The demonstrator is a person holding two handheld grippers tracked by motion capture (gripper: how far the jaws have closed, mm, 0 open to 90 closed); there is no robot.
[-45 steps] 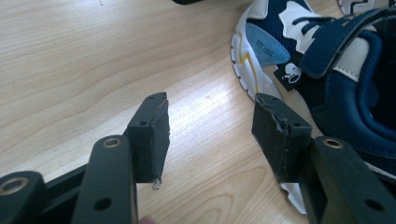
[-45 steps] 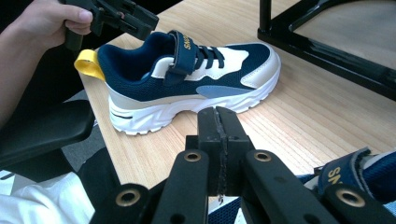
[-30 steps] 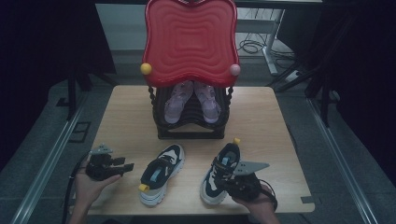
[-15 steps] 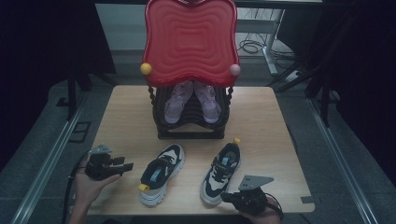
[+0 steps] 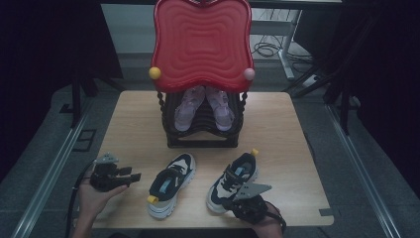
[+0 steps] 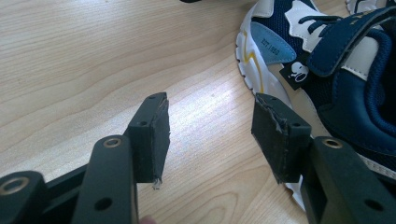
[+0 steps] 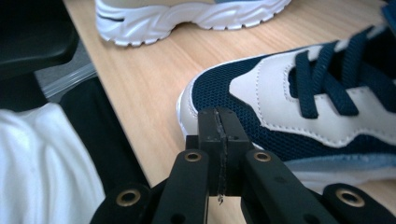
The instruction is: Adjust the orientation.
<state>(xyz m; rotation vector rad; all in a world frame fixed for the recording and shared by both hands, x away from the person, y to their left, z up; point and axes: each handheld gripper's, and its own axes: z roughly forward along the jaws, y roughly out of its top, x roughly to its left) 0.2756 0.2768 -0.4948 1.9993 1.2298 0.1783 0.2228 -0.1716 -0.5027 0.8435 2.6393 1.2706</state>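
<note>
Two navy and white sneakers lie on the wooden table (image 5: 277, 124), a left one (image 5: 171, 184) and a right one (image 5: 233, 181). My left gripper (image 5: 133, 177) rests at the front left, pointing right toward the left sneaker. Its jaws stand open over bare wood (image 6: 212, 105), with that sneaker (image 6: 336, 70) just beyond the right jaw. My right gripper (image 5: 233, 202) sits at the front edge by the right sneaker's toe. Its jaws are shut pad to pad (image 7: 218, 119) with nothing between them, and the mesh toe (image 7: 261, 93) lies right behind the tips.
A black stand (image 5: 203, 131) with a tall red wavy panel (image 5: 202, 42) holds a pair of pink shoes (image 5: 203, 106) at the table's back middle. The front table edge (image 7: 116, 107) runs close by the right gripper, with a person's white garment (image 7: 42, 158) below it.
The right gripper has drawn back from beside the right sneaker toward the front edge and sunk lower, ending at its toe. The left gripper and both sneakers have stayed put.
</note>
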